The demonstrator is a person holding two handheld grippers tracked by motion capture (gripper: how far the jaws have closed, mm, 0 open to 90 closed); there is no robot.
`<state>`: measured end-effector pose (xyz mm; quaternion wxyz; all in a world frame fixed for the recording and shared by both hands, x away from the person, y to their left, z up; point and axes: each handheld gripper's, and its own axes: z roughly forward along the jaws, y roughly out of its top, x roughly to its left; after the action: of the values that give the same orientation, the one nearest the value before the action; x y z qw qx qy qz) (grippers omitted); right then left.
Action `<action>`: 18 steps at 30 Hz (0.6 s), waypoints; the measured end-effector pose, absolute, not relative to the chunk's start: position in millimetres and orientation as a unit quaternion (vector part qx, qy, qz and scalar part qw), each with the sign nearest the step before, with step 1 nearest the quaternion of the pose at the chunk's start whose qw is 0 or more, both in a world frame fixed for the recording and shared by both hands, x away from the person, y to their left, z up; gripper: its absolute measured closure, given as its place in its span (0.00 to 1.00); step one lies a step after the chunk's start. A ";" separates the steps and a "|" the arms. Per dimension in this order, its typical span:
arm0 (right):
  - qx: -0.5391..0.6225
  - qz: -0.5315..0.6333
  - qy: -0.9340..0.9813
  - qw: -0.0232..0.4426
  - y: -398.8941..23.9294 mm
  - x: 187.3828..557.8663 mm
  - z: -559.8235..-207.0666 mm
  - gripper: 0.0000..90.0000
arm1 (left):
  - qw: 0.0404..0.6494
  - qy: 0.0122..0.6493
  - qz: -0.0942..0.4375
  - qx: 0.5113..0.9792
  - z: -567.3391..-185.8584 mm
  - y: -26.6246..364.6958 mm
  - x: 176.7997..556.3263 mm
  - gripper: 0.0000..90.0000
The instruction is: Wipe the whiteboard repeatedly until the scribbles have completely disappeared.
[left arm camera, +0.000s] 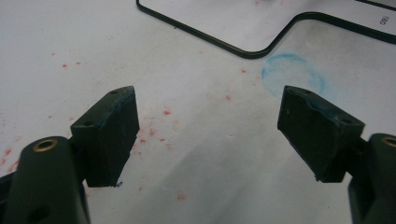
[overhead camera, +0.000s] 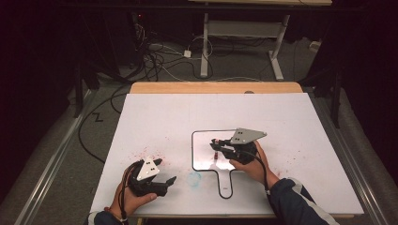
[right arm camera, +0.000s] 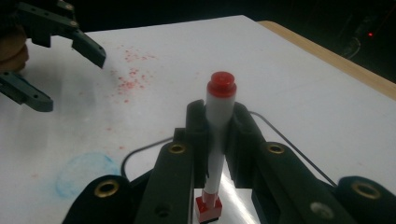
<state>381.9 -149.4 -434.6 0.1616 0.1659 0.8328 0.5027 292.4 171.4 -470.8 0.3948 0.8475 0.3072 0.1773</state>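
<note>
Right gripper [right arm camera: 218, 135] pinching a red-capped marker [right arm camera: 219, 100], held upright over the small whiteboard [overhead camera: 202, 140] near the desk's [overhead camera: 300, 117] middle. Left gripper [left arm camera: 208, 135] spread wide, holding nothing, above red specks [left arm camera: 159, 130] by the near left corner.

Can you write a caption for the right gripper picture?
Right gripper clamps a red-capped marker upright above the whiteboard.
</note>
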 end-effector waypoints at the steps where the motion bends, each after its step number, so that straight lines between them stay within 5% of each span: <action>1: 0.162 0.504 0.833 0.159 -145.3 380.5 -435.1 0.90 | 0.395 0.307 0.177 0.848 -470.8 171.4 292.3 0.22; 18: 0.169 0.469 0.851 0.166 -162.6 369.3 -426.4 0.90 | 0.392 0.305 0.175 0.850 -470.6 171.1 291.2 0.22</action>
<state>369.3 -162.6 -426.4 0.1663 0.1692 0.8508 0.4690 291.2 171.1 -470.6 0.3924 0.8499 0.3048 0.1752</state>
